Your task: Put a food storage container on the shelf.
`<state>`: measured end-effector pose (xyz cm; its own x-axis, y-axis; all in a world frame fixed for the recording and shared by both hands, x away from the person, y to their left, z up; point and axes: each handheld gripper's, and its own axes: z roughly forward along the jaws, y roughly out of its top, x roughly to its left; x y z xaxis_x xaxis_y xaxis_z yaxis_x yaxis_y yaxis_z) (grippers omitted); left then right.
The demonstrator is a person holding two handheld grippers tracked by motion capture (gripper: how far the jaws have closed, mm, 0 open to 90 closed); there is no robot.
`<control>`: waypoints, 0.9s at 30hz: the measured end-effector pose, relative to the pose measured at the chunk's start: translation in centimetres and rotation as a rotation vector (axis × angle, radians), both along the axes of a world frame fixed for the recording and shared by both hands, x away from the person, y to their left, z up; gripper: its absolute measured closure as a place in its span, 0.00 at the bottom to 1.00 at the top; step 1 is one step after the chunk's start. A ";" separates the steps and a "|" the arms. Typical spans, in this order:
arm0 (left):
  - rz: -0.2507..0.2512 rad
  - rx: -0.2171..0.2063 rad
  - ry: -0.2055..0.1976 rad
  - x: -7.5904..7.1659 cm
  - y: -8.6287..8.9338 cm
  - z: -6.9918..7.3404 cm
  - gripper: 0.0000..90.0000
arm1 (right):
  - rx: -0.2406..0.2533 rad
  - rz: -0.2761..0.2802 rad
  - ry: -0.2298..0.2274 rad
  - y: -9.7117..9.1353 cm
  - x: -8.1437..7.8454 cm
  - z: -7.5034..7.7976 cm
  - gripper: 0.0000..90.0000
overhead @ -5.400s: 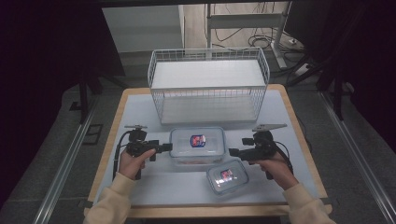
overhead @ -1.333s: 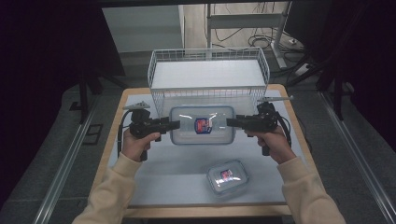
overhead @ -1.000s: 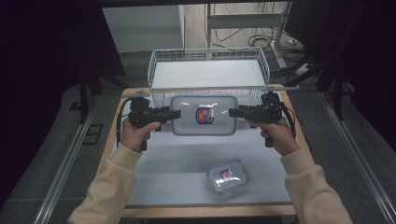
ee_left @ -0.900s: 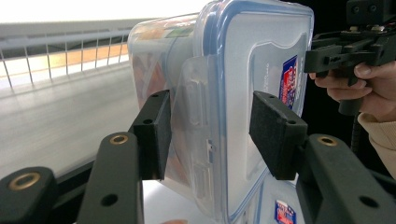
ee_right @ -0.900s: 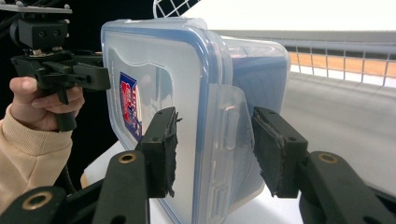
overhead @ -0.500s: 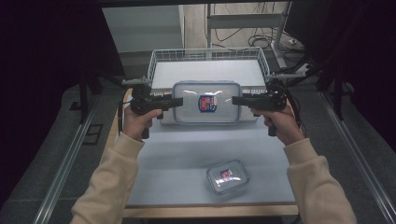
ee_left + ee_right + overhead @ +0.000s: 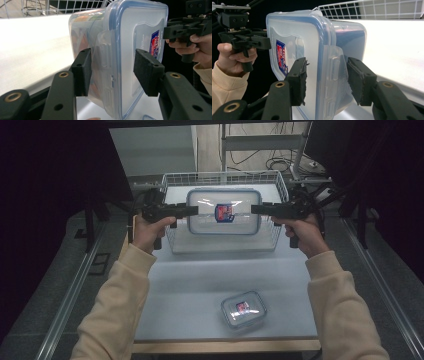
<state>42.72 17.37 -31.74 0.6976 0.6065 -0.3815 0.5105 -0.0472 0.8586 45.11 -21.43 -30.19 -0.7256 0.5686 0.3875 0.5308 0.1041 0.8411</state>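
A large clear container (image 7: 223, 212) with a blue-rimmed lid and a red-blue label hangs in the air over the white wire basket (image 7: 170, 185), its lid facing up. My left gripper (image 7: 192, 210) is shut on its left end and my right gripper (image 7: 256, 209) on its right end. In the left gripper view the pads (image 7: 82, 71) clamp the container (image 7: 120, 50) at its side latch. The right gripper view has the pads (image 7: 299, 78) on both sides of the other latch of the container (image 7: 312, 50).
A small clear container (image 7: 243, 308) with the same kind of label lies near the front edge of the pale table (image 7: 200, 285). The basket stands at the table's far side. Dark floor and metal rails flank the table.
Both hands have lifted the large container off the table and carried it away from the person, from in front of the basket to above it. The small container has not moved.
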 end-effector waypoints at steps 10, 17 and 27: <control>0.008 -0.005 0.016 3.2 0.5 1.3 0.55 | -0.015 -0.006 -0.008 0.6 3.0 1.7 0.57; 0.016 0.009 0.037 5.7 0.5 1.3 0.55 | 0.001 -0.011 0.031 0.7 6.1 1.3 0.56; 0.027 -0.037 0.093 7.6 0.8 0.6 0.56 | 0.027 -0.033 0.071 0.8 8.6 1.0 0.55</control>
<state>50.29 18.17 -31.09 0.6419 0.6089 -0.4660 0.5884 -0.0014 0.8086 53.75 -20.60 -29.22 -0.6768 0.5805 0.4527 0.5920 0.0637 0.8034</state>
